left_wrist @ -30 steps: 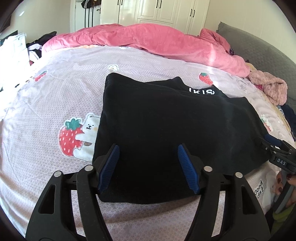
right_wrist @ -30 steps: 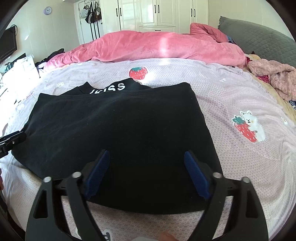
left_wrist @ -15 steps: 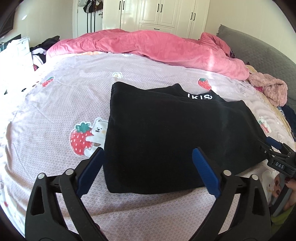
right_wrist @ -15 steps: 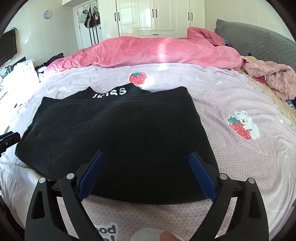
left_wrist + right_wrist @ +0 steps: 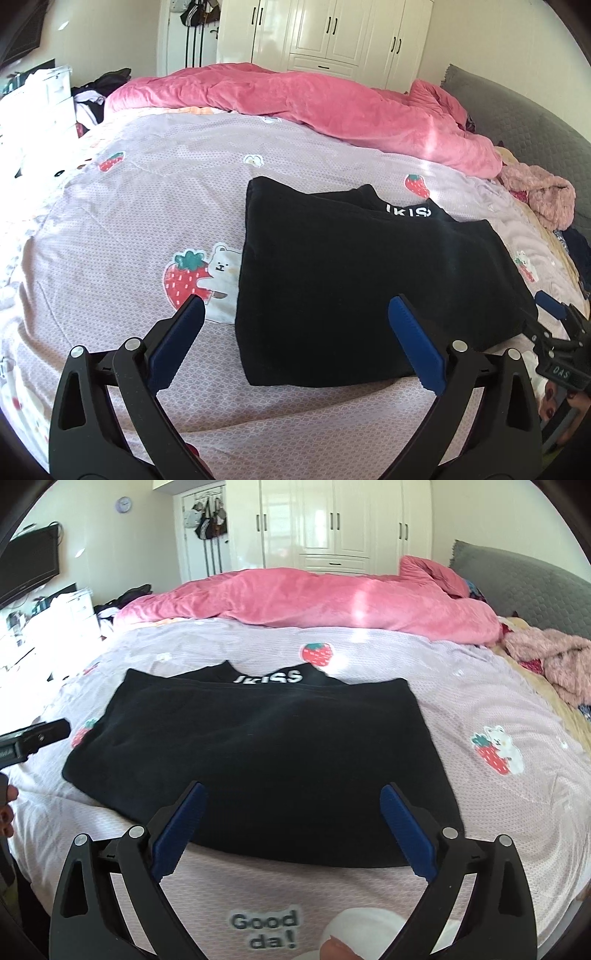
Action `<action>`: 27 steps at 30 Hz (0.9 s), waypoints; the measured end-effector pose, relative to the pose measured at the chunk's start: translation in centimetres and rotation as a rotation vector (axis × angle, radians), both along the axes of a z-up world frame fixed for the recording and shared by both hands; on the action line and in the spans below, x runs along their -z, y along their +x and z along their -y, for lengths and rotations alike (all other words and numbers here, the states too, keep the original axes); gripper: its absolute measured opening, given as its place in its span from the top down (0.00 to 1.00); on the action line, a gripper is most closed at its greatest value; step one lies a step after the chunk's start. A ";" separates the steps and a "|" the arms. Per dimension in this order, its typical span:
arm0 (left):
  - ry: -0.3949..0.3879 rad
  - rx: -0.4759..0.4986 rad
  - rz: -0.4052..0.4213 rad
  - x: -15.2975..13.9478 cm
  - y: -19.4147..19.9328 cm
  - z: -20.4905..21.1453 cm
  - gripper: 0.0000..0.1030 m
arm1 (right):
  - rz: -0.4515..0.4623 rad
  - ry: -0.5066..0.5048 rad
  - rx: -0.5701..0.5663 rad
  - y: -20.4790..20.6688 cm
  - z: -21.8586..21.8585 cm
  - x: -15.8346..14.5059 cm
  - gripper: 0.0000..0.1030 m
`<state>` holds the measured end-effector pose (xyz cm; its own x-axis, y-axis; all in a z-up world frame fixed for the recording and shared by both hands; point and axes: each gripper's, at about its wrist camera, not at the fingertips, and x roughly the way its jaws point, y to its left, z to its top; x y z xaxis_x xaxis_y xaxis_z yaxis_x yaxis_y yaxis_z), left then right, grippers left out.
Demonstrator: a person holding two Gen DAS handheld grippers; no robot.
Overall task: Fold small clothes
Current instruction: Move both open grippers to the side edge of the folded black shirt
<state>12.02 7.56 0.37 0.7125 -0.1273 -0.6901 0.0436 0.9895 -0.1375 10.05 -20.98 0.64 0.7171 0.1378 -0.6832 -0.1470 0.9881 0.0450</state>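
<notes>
on the bed (image 5: pixel 147 206), the black shirt (image 5: pixel 362 280) lies folded at 12 o'clock. my left gripper (image 5: pixel 295 325) and right gripper (image 5: pixel 291 806), just opening, now gape empty: fold released, next fold due.

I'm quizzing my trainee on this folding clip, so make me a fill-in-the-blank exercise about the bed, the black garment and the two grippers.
1. The black garment lies folded on a lilac bedsheet printed with bears and ____.
2. The white letters show at the garment's ____ edge, toward the wardrobe.
3. The heaped blanket behind the garment is ____.
4. The left gripper and right gripper both have their jaws ____, with nothing held.

Missing words: strawberries; far; pink; open
</notes>
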 end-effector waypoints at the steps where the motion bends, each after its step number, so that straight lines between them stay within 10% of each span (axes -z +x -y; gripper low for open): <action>1: -0.002 -0.006 0.000 0.0 0.0 -0.2 0.09 | 0.000 -0.001 -0.012 0.0 -0.7 -0.1 0.08; 27: 0.029 -0.161 0.026 -1.2 0.1 -6.7 0.09 | 0.020 -0.054 -0.249 -1.5 -12.4 -0.8 0.08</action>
<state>12.08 14.24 1.52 0.7399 0.0100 -0.6726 -0.1130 0.9875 -0.1096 8.52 -8.62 1.47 0.6792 0.2753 -0.6804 -0.3866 0.9222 -0.0127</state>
